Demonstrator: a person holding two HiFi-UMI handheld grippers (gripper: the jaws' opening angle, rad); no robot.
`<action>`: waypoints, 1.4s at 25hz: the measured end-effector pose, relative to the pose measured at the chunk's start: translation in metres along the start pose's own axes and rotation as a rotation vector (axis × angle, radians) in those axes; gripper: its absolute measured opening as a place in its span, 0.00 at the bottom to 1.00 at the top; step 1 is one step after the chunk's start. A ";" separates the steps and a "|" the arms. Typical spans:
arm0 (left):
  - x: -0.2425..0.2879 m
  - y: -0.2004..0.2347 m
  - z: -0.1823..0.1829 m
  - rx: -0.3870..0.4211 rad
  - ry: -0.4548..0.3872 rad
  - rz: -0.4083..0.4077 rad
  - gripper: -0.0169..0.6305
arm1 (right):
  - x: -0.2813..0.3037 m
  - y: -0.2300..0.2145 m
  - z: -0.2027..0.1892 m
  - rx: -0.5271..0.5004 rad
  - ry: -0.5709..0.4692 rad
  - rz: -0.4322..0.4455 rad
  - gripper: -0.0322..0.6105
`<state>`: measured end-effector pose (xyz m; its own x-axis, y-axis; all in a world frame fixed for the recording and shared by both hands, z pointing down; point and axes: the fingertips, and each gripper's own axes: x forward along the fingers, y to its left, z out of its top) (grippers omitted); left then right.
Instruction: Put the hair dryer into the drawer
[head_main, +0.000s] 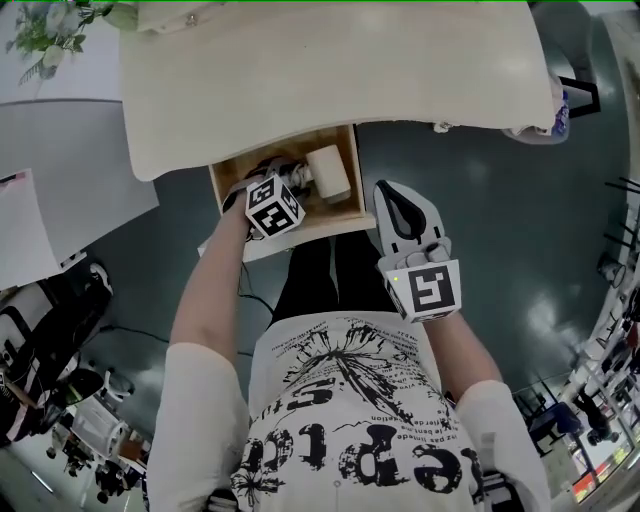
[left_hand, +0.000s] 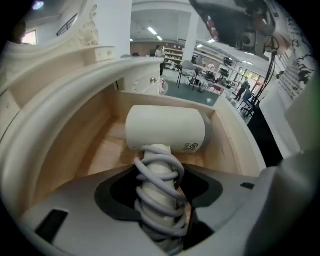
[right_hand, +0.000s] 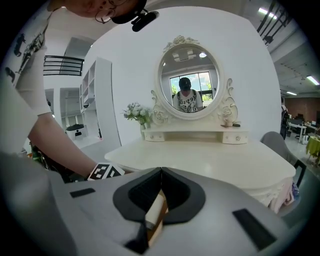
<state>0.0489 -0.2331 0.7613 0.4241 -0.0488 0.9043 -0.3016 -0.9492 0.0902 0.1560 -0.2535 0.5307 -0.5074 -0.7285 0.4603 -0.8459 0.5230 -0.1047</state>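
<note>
Hair dryer (left_hand: 165, 129), one, white, inside open wooden drawer (left_hand: 97, 150); barrel lying across drawer floor, handle pointing back toward left gripper (left_hand: 159, 197). Grey cord (left_hand: 156, 172) coiled round handle. Left gripper's jaws clamped on that wrapped handle, gripper reaching down into drawer. Nothing else visible in drawer, one drawer pulled out from under cream dressing table (head_main: 330, 80). Right gripper (right_hand: 161, 172) outside drawer, just beside its front corner, jaws pressed together, nothing between. Oval mirror (right_hand: 189, 82) on tabletop, one flower bunch (right_hand: 136, 114) at its left.
</note>
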 end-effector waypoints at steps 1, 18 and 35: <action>0.004 0.000 -0.003 0.002 0.022 -0.011 0.42 | 0.001 0.000 0.000 -0.004 -0.001 0.003 0.08; 0.018 -0.006 -0.015 -0.065 0.163 -0.020 0.44 | -0.005 -0.001 -0.007 0.024 0.024 0.007 0.08; -0.150 0.025 0.063 -0.179 -0.221 0.344 0.06 | -0.026 0.013 0.072 -0.068 -0.117 0.015 0.08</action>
<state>0.0314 -0.2688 0.6022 0.4396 -0.4357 0.7854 -0.5921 -0.7982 -0.1114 0.1461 -0.2598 0.4541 -0.5388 -0.7652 0.3523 -0.8271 0.5599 -0.0491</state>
